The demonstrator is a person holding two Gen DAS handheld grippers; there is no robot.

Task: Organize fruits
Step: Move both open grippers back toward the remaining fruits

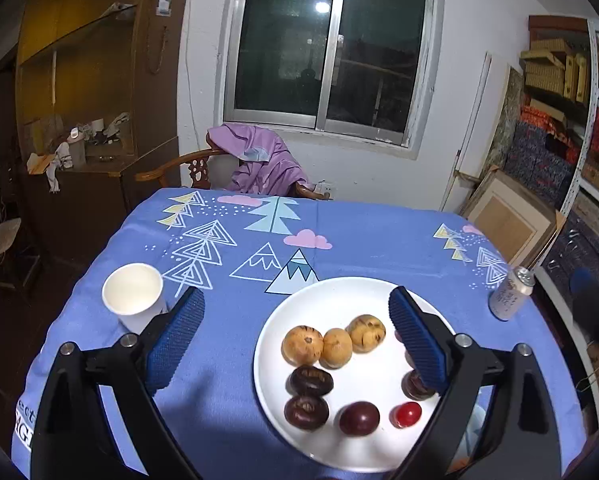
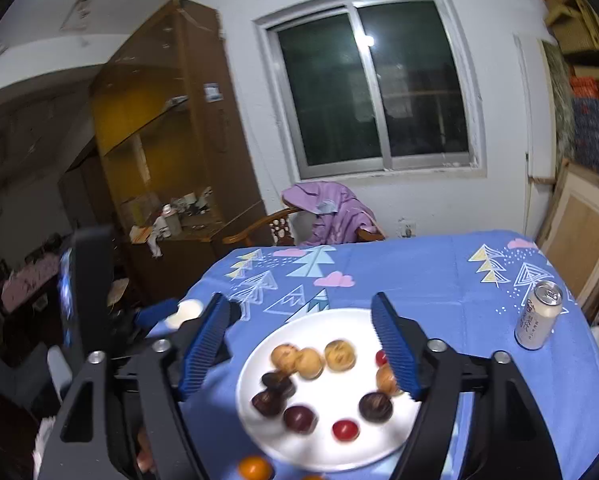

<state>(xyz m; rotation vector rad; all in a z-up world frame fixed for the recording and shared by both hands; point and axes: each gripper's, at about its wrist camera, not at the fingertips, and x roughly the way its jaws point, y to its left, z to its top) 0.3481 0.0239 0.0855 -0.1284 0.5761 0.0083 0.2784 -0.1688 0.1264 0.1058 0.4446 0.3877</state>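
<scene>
A white plate (image 1: 283,320) on the blue tablecloth holds three tan fruits (image 1: 335,346), several dark plums (image 1: 311,380) and a small red fruit (image 1: 407,414). My left gripper (image 1: 295,312) is open and empty above the plate's near left part. My right gripper (image 2: 299,316) is open and empty above the same plate (image 2: 319,320), where tan fruits (image 2: 311,362), dark plums (image 2: 299,418) and a red fruit (image 2: 345,429) show blurred. An orange fruit (image 2: 254,468) lies on the cloth by the plate's near edge.
A white paper cup (image 1: 133,296) stands left of the plate. A drink can (image 1: 511,294) stands at the table's right edge; it also shows in the right wrist view (image 2: 539,314). A chair with a purple cloth (image 1: 255,164) is behind the table.
</scene>
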